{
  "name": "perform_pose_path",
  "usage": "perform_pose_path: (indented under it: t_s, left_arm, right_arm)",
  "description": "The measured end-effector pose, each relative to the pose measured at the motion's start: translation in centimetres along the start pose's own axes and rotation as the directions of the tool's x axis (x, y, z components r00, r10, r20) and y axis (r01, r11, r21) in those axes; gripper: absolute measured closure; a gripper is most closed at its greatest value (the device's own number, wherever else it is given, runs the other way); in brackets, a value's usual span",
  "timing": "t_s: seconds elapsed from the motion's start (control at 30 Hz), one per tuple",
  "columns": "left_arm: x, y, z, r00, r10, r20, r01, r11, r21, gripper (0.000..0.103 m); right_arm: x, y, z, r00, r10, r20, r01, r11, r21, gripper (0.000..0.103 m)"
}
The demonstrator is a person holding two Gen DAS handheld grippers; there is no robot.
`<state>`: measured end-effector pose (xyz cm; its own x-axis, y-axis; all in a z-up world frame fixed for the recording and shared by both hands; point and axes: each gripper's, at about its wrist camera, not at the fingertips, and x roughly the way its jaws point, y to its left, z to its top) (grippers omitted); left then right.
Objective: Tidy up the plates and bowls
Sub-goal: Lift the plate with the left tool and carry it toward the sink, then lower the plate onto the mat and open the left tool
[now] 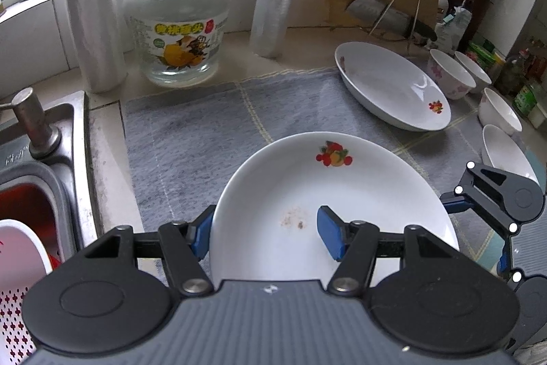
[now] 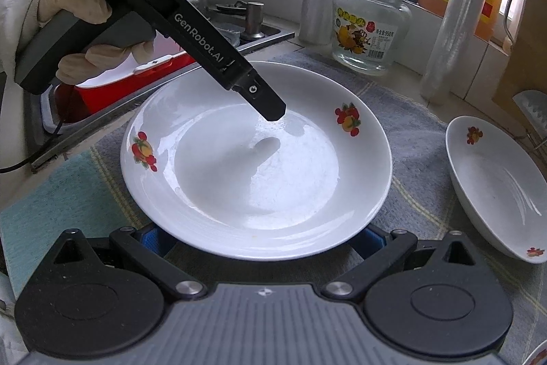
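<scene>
A white plate with fruit prints (image 1: 328, 190) (image 2: 256, 159) is over the grey mat (image 1: 191, 139). My left gripper (image 1: 265, 235) is shut on its rim: one blue pad (image 1: 330, 236) lies inside the plate, and the other pad (image 1: 201, 235) sits outside the edge. In the right wrist view its upper finger (image 2: 270, 106) rests on the plate's inner slope. My right gripper (image 2: 259, 242) stands open at the opposite rim, its blue pads spread wide and partly hidden beneath the edge. A second fruit-print plate (image 1: 393, 88) (image 2: 495, 183) lies further right on the mat.
Several small bowls (image 1: 499, 108) line the right edge. A glass jar (image 1: 177, 23) (image 2: 371, 19) and two wrapped rolls (image 1: 92, 5) stand behind the mat. A cleaver (image 1: 386, 16) leans on a rack. The steel sink (image 1: 61, 139) lies left, with a white perforated basket (image 1: 17, 279).
</scene>
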<state>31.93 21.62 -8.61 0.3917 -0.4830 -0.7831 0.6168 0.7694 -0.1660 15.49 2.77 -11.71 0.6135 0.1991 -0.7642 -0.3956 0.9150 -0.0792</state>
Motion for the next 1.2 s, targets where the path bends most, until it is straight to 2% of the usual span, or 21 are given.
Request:
perform_pose_path:
  t_s: [0.37, 0.43, 0.47, 0.5, 0.7, 0.97, 1.2]
  left_arm:
    - [0.4, 0.4, -0.5, 1.0, 0.008, 0.003, -0.008, 1.0, -0.008, 0.041]
    - [0.1, 0.2, -0.6, 1.0, 0.011, 0.029, -0.011, 1.0, 0.003, 0.034]
    - [-0.1, -0.1, -0.6, 0.998, 0.032, 0.046, -0.033, 0.999, 0.017, 0.024]
    - [-0.3, -0.1, -0.6, 0.997, 0.05, 0.058, -0.052, 0.998, 0.023, 0.02]
    - [-2.9, -1.3, -1.2, 0.984, 0.09, 0.156, -0.095, 0.995, 0.028, 0.015]
    - [-6.2, -6.1, -1.9, 0.956, 0.115, 0.27, -0.132, 0.99, 0.045, 0.011]
    - [-7.0, -11.5, -2.5, 0.948, 0.08, 0.307, -0.087, 0.996, 0.01, 0.008]
  right_arm:
    - [0.0, 0.7, -0.1, 1.0, -0.024, -0.005, 0.024, 0.999, -0.026, 0.0]
    - [-0.1, 0.7, -0.1, 1.0, -0.025, -0.008, 0.025, 0.999, -0.028, 0.0]
    - [-0.3, 0.7, -0.1, 1.0, -0.028, -0.008, 0.027, 0.999, -0.028, 0.0]
    - [-0.3, 0.6, -0.1, 1.0, -0.029, -0.01, 0.029, 0.999, -0.025, 0.0]
    - [-2.7, 0.0, -0.4, 0.998, -0.066, -0.012, 0.066, 0.998, 0.012, 0.0]
    - [-7.6, -0.9, -1.5, 0.983, -0.185, 0.001, 0.183, 0.975, 0.124, 0.0]
    - [-12.0, -3.0, -3.7, 0.958, -0.287, 0.002, 0.278, 0.931, 0.234, 0.0]
